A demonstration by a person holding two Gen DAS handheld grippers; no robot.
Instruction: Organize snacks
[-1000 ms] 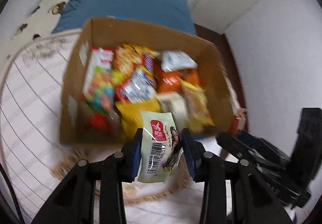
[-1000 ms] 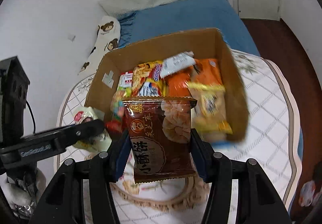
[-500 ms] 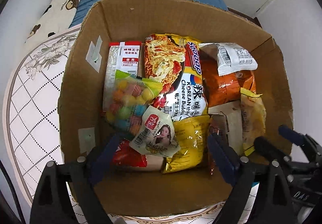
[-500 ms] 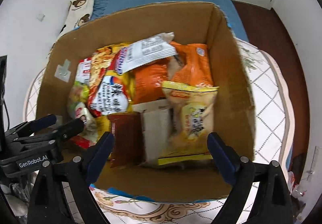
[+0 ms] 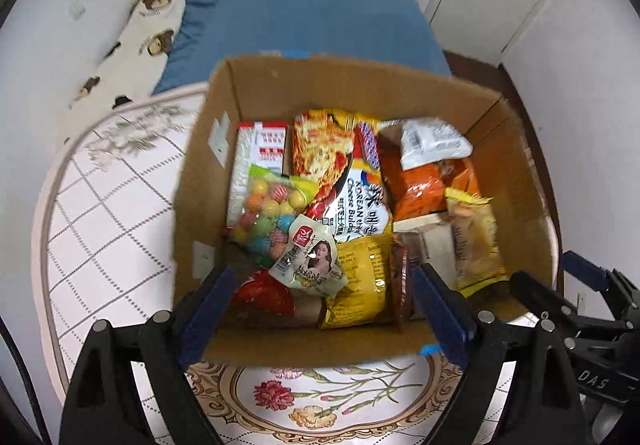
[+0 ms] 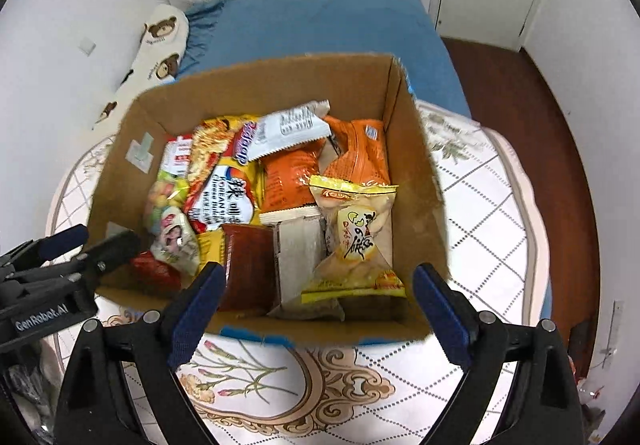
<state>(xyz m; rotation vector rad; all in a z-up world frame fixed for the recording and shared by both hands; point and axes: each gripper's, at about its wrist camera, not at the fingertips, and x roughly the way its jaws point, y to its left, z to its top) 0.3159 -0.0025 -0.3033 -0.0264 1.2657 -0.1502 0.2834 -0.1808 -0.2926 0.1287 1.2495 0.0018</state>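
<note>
Cardboard box (image 5: 280, 89) full of snack packets sits on a patterned table (image 5: 100, 229). Left gripper (image 5: 320, 311) and right gripper (image 6: 316, 307) hover above its near edge, both spread wide and empty.

One cardboard box (image 5: 256, 101), two orange packets (image 6: 292, 173), two tools (image 5: 320, 309).

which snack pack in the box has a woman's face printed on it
The small pale green pack lying on top near the box's front left, beside the bag of coloured candy balls; no other pack shows a portrait.
</note>
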